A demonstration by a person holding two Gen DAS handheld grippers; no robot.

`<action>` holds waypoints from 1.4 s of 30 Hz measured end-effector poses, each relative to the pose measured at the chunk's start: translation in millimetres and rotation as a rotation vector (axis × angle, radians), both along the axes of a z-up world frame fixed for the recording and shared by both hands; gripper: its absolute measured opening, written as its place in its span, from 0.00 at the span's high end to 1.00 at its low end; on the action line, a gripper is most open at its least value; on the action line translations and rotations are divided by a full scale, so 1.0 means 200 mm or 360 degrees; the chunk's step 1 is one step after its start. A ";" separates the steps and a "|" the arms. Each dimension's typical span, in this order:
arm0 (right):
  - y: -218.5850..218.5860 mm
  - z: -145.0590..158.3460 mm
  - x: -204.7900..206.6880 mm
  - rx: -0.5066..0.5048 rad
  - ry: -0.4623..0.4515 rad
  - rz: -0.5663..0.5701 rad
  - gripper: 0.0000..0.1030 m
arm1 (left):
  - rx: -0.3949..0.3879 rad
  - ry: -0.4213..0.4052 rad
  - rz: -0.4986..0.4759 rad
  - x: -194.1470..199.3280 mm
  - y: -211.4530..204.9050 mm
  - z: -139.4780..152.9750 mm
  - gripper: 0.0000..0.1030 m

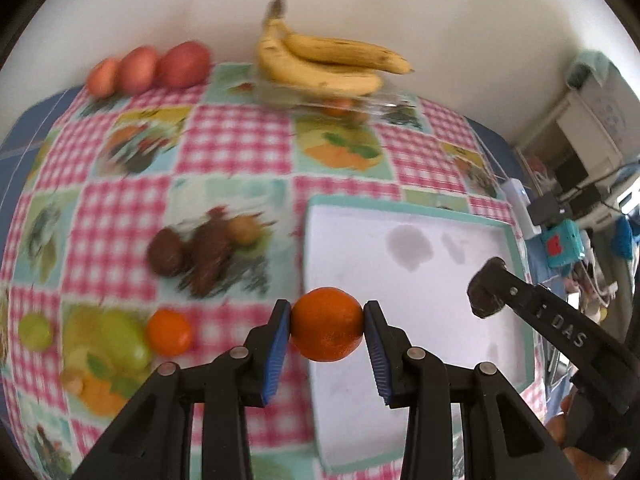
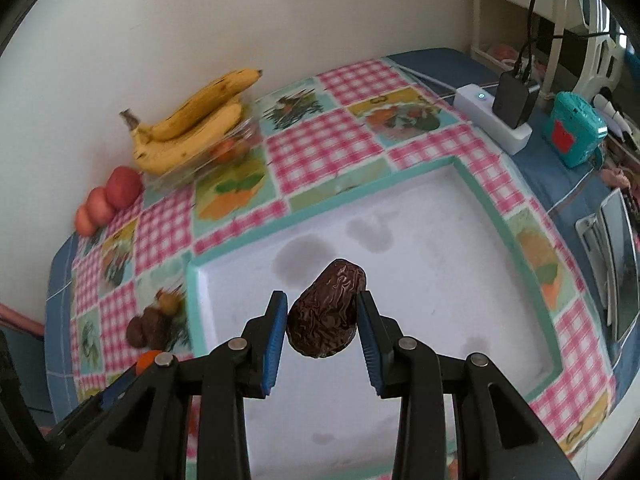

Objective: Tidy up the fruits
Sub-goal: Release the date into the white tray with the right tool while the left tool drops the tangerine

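1. The left gripper is clamped on an orange, both blue pads pressing its sides; it hangs at the left edge of the white tray, whose floor lies ahead and to the right.
2. The right gripper is clamped on a wrinkled brown date, its long axis tilted up and to the right, directly above the tray floor (this hand looks nearer a drop).
3. Left on the cloth: 1 more orange, several dates, green grapes.
4. Bananas and 3 red fruits sit by the wall.
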State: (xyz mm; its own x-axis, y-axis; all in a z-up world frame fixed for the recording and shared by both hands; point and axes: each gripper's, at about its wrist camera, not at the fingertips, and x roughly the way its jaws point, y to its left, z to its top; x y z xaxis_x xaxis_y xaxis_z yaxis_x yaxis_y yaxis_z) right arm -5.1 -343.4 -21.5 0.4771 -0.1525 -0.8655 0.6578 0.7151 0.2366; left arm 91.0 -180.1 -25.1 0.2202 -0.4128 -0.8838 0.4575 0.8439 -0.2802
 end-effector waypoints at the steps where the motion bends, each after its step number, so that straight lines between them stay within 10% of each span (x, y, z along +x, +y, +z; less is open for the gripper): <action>1: -0.02 -0.01 0.02 0.0000 0.0004 -0.0005 0.64 | -0.0007 0.0002 -0.0019 0.01 -0.05 -0.01 0.62; 19: -0.24 -0.27 0.17 0.0031 0.0091 -0.0005 0.64 | 0.0070 0.0002 -0.0144 0.11 -0.31 -0.27 0.62; 42: -0.24 -0.19 0.11 0.0000 0.0112 -0.0034 0.48 | 0.0055 -0.0014 -0.0088 0.07 -0.25 -0.19 0.58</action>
